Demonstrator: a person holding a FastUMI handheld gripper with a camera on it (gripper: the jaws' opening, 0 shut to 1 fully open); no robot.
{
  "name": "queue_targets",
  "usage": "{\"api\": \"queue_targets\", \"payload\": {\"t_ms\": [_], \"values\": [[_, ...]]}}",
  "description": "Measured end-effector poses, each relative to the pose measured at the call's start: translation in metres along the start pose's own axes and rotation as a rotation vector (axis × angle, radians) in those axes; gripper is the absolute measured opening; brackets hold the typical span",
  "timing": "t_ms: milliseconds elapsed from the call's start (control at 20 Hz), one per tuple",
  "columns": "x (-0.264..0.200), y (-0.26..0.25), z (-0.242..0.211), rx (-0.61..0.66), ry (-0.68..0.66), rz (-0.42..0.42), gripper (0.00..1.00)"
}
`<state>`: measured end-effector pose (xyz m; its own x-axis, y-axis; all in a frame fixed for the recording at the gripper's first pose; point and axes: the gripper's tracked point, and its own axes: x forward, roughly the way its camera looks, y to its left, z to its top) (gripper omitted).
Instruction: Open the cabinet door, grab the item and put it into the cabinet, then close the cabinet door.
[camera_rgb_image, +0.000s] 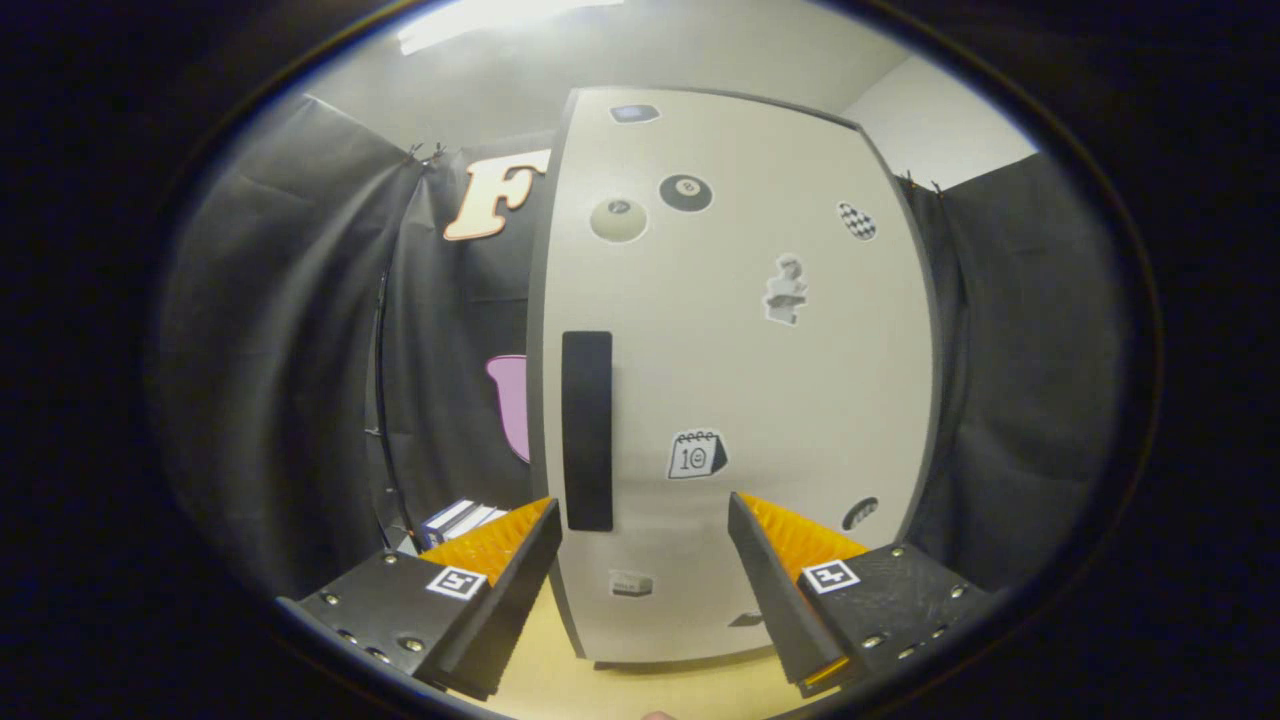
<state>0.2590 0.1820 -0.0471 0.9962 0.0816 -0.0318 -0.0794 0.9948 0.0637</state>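
Observation:
A white cabinet stands just ahead of my fingers, its door (740, 380) shut and dotted with stickers. A tall black handle (587, 430) runs down the door's left side, a little beyond my left fingertip. My gripper (645, 510) is open, fingers spread wide with nothing between them, pointing at the lower part of the door. A blue and white box (455, 520) lies on the table left of the cabinet, partly hidden behind my left finger.
The cabinet rests on a pale wooden table (560, 680). Black cloth walls (280, 380) hang close on both sides of the cabinet. A white wall and a ceiling light show above.

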Motion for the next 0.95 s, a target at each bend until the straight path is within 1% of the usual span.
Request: {"api": "queue_targets", "payload": {"t_ms": [350, 550, 750, 950], "values": [[-0.089, -0.04, 0.015, -0.033, 0.02, -0.054, 0.99], [-0.133, -0.061, 0.018, -0.029, 0.031, -0.086, 0.99], [-0.167, -0.078, 0.018, -0.027, 0.037, -0.116, 0.99], [-0.184, -0.088, 0.016, -0.051, 0.043, -0.145, 0.99]]}}
